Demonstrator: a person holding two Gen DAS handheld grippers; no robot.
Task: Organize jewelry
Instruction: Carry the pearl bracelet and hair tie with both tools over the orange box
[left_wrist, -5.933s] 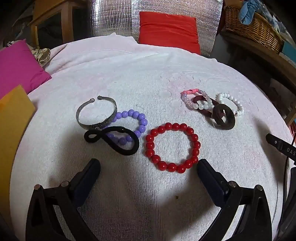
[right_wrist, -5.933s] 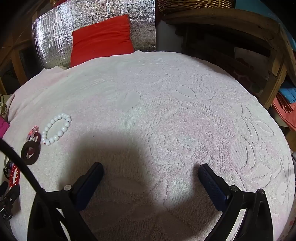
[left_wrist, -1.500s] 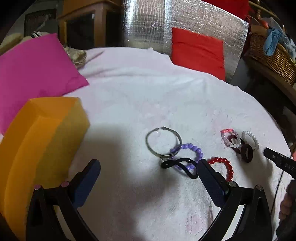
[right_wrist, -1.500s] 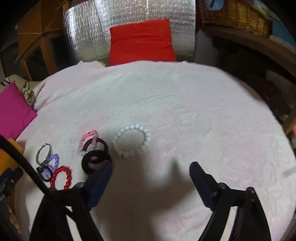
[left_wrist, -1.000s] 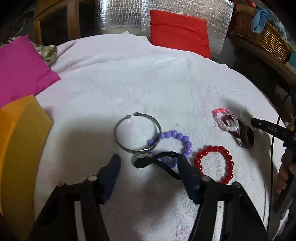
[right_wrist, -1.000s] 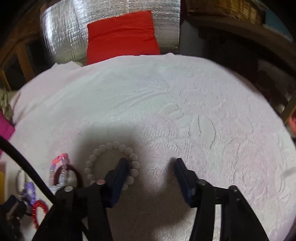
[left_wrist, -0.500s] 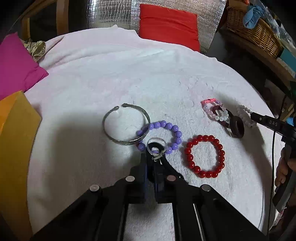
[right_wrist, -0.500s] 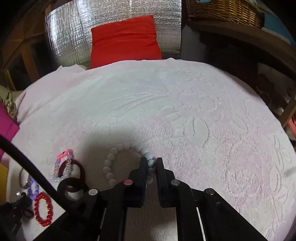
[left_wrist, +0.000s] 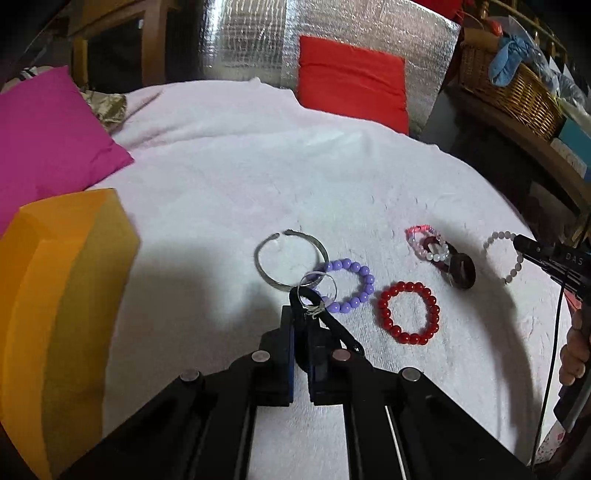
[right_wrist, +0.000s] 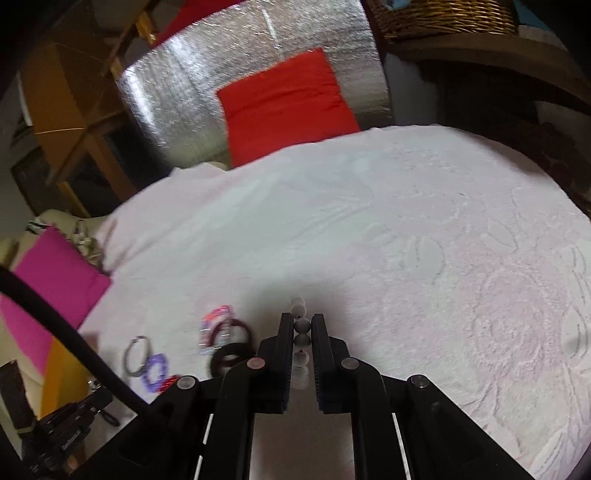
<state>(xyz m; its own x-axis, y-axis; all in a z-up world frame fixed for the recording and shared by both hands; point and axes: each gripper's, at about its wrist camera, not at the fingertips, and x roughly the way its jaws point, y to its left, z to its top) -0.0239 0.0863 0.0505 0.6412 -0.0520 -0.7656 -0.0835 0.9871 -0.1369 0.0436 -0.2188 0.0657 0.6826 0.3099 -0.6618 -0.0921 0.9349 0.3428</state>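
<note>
While most of the jewelry lies loose on the pale pink bedspread (left_wrist: 229, 177), the sorting looks barely begun: the left gripper (left_wrist: 303, 325) is clamped narrow on a black band (left_wrist: 334, 325) with a thin clear ring (left_wrist: 318, 286) hanging at its tip, and the right gripper (right_wrist: 299, 332) is pinched on a white bead bracelet (right_wrist: 302, 326), beads lined up between its fingers. Both pieces appear lifted clear of the cloth. Still lying in a row are a silver cuff (left_wrist: 291, 259), a purple bead bracelet (left_wrist: 349, 285) touching it, a red bead bracelet (left_wrist: 408, 312) just beside, and farther right a tangle of a pink bead bracelet (left_wrist: 426, 243) over dark rings (left_wrist: 461, 271). The orange box (left_wrist: 59, 295) at the left edge seems the likely destination, though its inside cannot be seen, so nothing can be called put away. Around the textured spread sit a magenta cushion (left_wrist: 48, 133), a red cushion (left_wrist: 351, 79) against silver foil sheeting (left_wrist: 243, 40), and a wicker basket (left_wrist: 513, 88) on a wooden shelf at right. A person's fingers (left_wrist: 574, 350) show at the right edge.
</note>
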